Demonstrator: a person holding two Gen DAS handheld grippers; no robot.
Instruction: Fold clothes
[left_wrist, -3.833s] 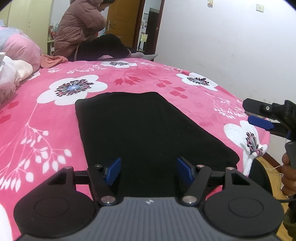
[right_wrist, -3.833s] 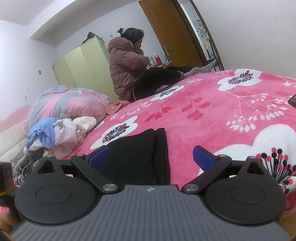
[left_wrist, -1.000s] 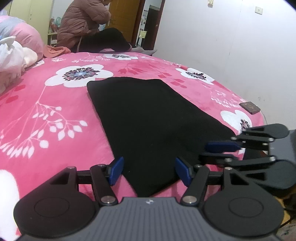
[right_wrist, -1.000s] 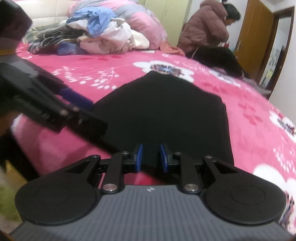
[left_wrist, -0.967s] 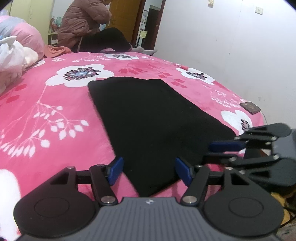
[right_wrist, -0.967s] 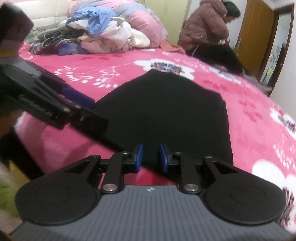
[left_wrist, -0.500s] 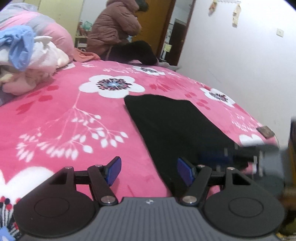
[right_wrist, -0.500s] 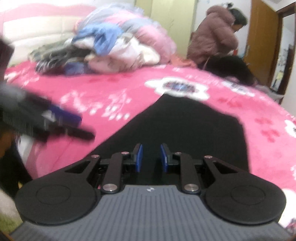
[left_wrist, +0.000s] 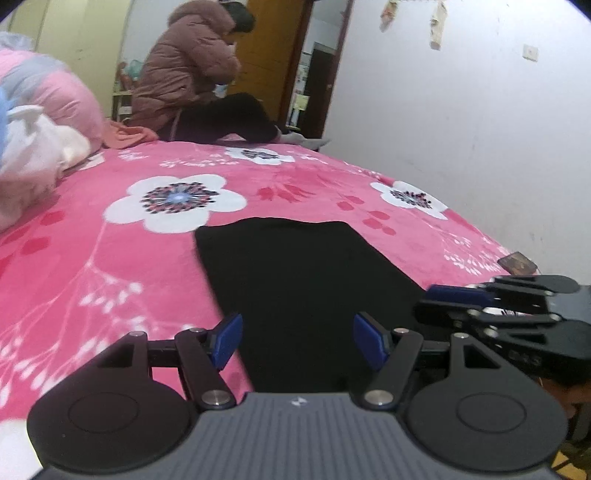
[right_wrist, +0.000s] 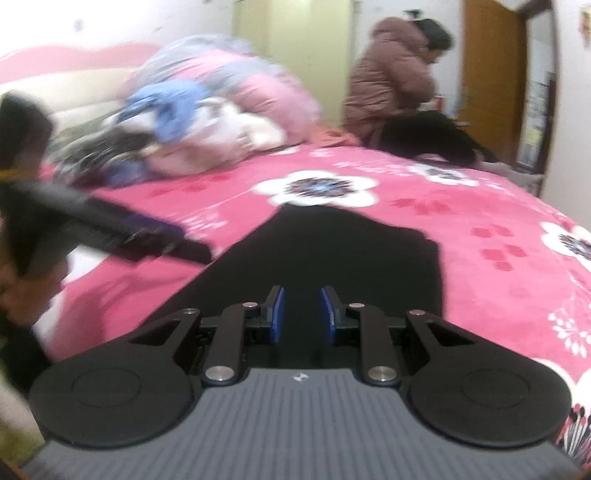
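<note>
A black garment lies flat and folded lengthwise on the pink flowered bed. My left gripper is open over the garment's near end, its blue pads wide apart and nothing pressed between them. My right gripper hovers low over the same garment, its pads only a narrow gap apart. That gap shows only black cloth, so a pinch cannot be judged. In the left wrist view the right gripper comes in from the right at the garment's near right side. The left gripper is a blur at left.
A pile of loose clothes and pink bedding sits at the head of the bed. A person in a padded coat sits on the far edge by the door. A small dark flat object lies near the bed's right edge, beside the white wall.
Both wrist views have risen and swung, with motion blur. The garment now looks farther from the left gripper. The gaps of both grippers look unchanged, and the garment lies as before.
</note>
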